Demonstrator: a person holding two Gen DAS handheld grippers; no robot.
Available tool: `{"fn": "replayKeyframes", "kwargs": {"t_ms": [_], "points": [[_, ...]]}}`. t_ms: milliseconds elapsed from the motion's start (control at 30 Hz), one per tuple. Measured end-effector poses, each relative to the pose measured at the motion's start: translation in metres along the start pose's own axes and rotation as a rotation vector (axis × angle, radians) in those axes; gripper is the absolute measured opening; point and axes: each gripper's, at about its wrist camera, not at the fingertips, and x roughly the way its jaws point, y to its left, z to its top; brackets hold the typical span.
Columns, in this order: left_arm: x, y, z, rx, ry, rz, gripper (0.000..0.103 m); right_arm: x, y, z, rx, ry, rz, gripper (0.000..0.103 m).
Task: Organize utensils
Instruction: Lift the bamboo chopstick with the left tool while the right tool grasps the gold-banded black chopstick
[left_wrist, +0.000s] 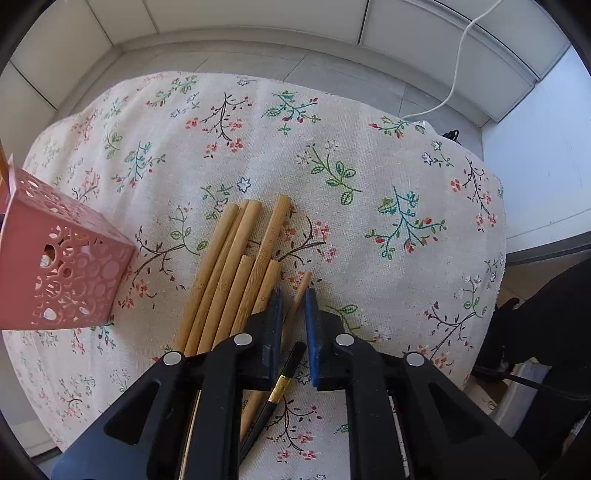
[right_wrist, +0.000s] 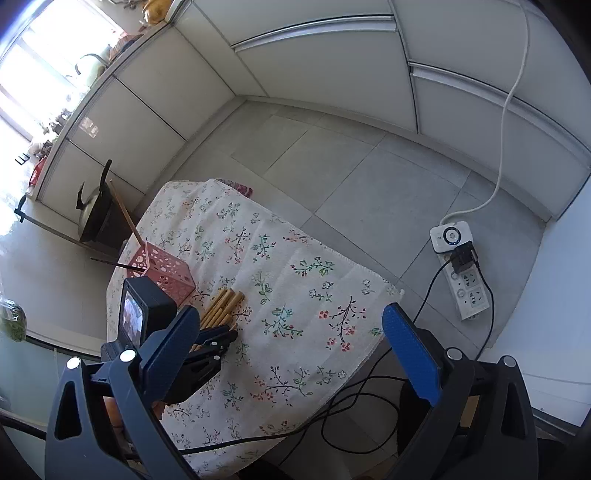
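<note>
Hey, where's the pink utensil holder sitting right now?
The pink utensil holder sits on the floral tablecloth at the far left of the left wrist view, just left of the bamboo sticks; in the right wrist view it stands beyond the left gripper.

Floral-cloth table (right_wrist: 295, 332) — pink basket (left_wrist: 62, 266) & bamboo sticks (left_wrist: 236, 258) on it.

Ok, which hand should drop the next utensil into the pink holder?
Left. The left gripper clamps a thin bamboo stick, pink holder close beside it; the right gripper hangs open over bare cloth, farther off.
</note>
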Motion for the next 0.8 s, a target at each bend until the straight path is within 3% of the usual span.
{"fn": "replayKeyframes", "kwargs": {"t_ms": [133,267,433,600,700,767,800], "points": [[-0.005,-0.004,-0.004,0.017,-0.046,0.065,0.007,0.005,0.004,-0.002,-0.008,0.011,-0.013,0.096],[-0.037,0.005,-0.014,-0.025,-0.121,0.084,0.005,0.018,0.009,-0.005,0.010,0.062,0.012,0.096],[-0.083,0.010,-0.052,-0.079,-0.199,0.118,0.004,0.046,0.024,-0.020,0.039,0.159,0.036,0.096],[-0.129,0.021,-0.094,-0.169,-0.299,0.138,0.004,0.101,0.057,-0.046,0.047,0.306,-0.003,0.094],[-0.155,0.024,-0.122,-0.224,-0.356,0.146,0.004,0.139,0.088,-0.060,-0.009,0.380,-0.044,0.076],[-0.167,0.024,-0.135,-0.245,-0.379,0.147,0.004,0.161,0.105,-0.070,-0.047,0.433,-0.074,0.054],[-0.173,0.024,-0.141,-0.255,-0.392,0.154,0.004,0.171,0.111,-0.075,-0.057,0.454,-0.089,0.049]]}}
